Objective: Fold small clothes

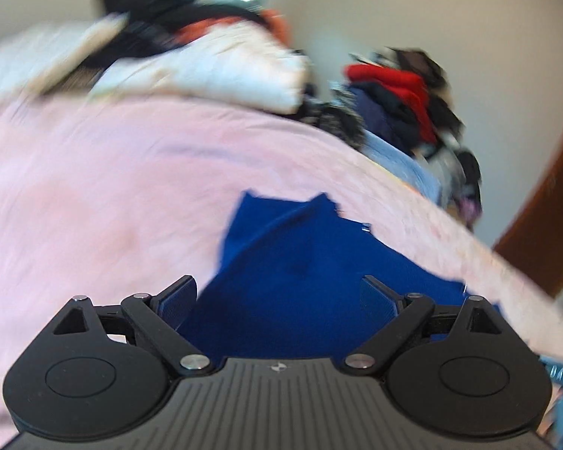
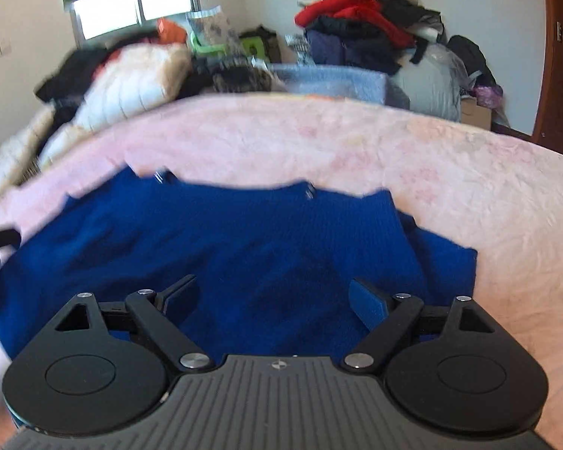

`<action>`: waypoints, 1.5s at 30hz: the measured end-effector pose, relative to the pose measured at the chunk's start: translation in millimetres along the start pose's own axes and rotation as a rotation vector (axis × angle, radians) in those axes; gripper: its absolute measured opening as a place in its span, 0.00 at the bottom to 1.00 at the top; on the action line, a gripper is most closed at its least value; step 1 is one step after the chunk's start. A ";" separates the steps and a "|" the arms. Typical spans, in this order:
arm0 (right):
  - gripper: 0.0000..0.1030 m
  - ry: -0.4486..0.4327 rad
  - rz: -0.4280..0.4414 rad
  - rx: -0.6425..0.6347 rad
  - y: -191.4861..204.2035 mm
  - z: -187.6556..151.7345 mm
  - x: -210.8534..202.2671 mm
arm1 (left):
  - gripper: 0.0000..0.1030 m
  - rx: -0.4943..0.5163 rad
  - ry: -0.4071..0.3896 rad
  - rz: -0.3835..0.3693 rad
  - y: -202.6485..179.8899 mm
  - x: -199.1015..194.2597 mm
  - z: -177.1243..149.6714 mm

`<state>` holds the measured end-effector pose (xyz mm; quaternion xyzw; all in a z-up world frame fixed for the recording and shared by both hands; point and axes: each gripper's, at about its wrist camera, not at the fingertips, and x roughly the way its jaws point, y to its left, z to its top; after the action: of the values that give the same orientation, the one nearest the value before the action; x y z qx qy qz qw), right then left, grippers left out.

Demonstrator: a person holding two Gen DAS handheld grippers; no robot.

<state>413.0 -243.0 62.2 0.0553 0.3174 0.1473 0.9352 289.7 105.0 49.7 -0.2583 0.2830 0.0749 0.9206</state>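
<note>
A royal-blue knitted garment (image 2: 221,247) lies spread on a pale pink fleece blanket (image 2: 450,195) covering a bed, as two hand-held grippers hang over its near edge. The left gripper (image 1: 279,300) has its jaws spread wide and grasps nothing, the blue knit directly beneath and beyond its fingers; the right gripper (image 2: 272,300) is likewise released, poised above the middle of the cloth. The garment sits close to the near side of the bed, its far hem ragged and uneven, with a flap turned over at the right end (small pale specks along the far hem may be fasteners or a tag; the blur makes it impossible to say). The chief risk from here is a pinch that gathers both the knit and the plush blanket beneath, since the two soft layers lie flush; a lift would then drag the bedding and skew the fold. A grab taken mid-panel rather than at a corner would probably bunch the fabric. The surface is rumpled and yielding, offering no firm backing for a crease. Beyond it, a white quilted duvet (image 2: 131,82) lies heaped at far left, a mound of red and dark clothing (image 2: 356,22) rises at far right, a window (image 2: 131,7) lights the back wall, and a brown wooden door (image 2: 559,56) stands at the right.
</note>
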 end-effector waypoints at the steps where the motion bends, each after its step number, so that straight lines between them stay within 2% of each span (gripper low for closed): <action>1: 0.86 -0.023 0.037 0.019 4.3 -1.5 -10.1 | 0.92 -0.079 0.021 -0.007 14.9 -6.7 -0.8; 4: 0.92 -0.059 0.136 0.078 17.5 -17.7 -35.8 | 0.92 -0.264 0.074 -0.007 47.8 -17.3 -5.7; 7: 0.92 -0.046 0.167 0.093 29.8 -43.7 -47.4 | 0.92 -0.450 0.174 -0.077 68.6 -10.3 -12.5; 9: 0.92 -0.020 0.158 0.080 35.3 -59.6 -47.1 | 0.92 -0.474 0.198 -0.080 66.2 -4.1 -16.2; 13: 0.92 0.036 0.135 0.131 27.9 -79.7 -35.0 | 0.92 -0.463 0.183 -0.064 52.9 10.2 -16.1; 14: 0.91 0.033 0.138 0.136 25.7 -83.1 -32.6 | 0.92 -0.475 0.172 -0.057 50.0 13.3 -15.3; 16: 0.98 -0.007 0.183 0.117 23.8 -91.1 -30.8 | 0.93 -0.487 0.168 -0.049 46.1 20.4 -13.1; 19: 0.98 -0.037 0.182 0.108 24.9 -95.6 -31.3 | 0.92 -0.438 0.163 0.009 33.3 27.3 -8.6; 21: 0.98 -0.040 0.190 0.117 23.0 -96.1 -31.9 | 0.71 -0.390 0.160 0.062 22.9 31.2 -7.9; 22: 0.98 -0.045 0.201 0.131 20.3 -96.5 -32.4 | 0.50 -0.370 0.171 0.088 19.6 34.4 -8.3; 24: 0.98 -0.054 0.227 0.165 14.0 -97.0 -33.0 | 0.44 -0.374 0.155 0.101 19.7 35.2 -10.6; 25: 0.98 -0.059 0.239 0.183 11.0 -97.4 -33.3 | 0.38 -0.382 0.152 0.102 20.5 35.9 -11.5; 27: 0.98 -0.064 0.255 0.204 7.6 -98.0 -33.6 | 0.36 -0.399 0.144 0.109 22.5 34.7 -12.7; 29: 0.98 -0.066 0.260 0.210 6.5 -98.5 -33.8 | 0.20 -0.395 0.153 0.129 24.6 33.5 -14.6; 30: 0.98 -0.066 0.260 0.209 7.0 -98.4 -34.5 | 0.19 -0.387 0.155 0.131 23.7 33.7 -14.5; 31: 0.98 -0.066 0.259 0.208 7.3 -98.0 -34.6 | 0.14 -0.368 0.155 0.126 21.6 33.3 -14.5; 37: 0.98 -0.049 0.241 0.183 12.6 -95.0 -33.8 | 0.12 -0.129 0.076 0.178 -9.6 24.5 -23.4; 40: 1.00 0.066 0.190 0.133 27.9 -75.1 -32.0 | 0.11 -0.045 0.016 0.191 -17.3 16.6 -30.1; 41: 1.00 0.100 0.206 0.160 29.7 -65.4 -31.2 | 0.11 -0.009 -0.008 0.184 -21.0 13.4 -32.4; 43: 0.99 0.125 0.296 0.235 30.7 -40.7 -28.9 | 0.11 0.071 -0.046 0.174 -29.3 8.0 -37.3; 45: 0.99 0.152 0.360 0.283 36.0 -12.7 -20.8 | 0.11 0.112 -0.065 0.162 -34.4 5.3 -40.7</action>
<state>380.9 -215.1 71.3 0.2303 0.3895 0.2695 0.8501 284.2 54.5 32.9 -0.1802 0.2766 0.1417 0.9332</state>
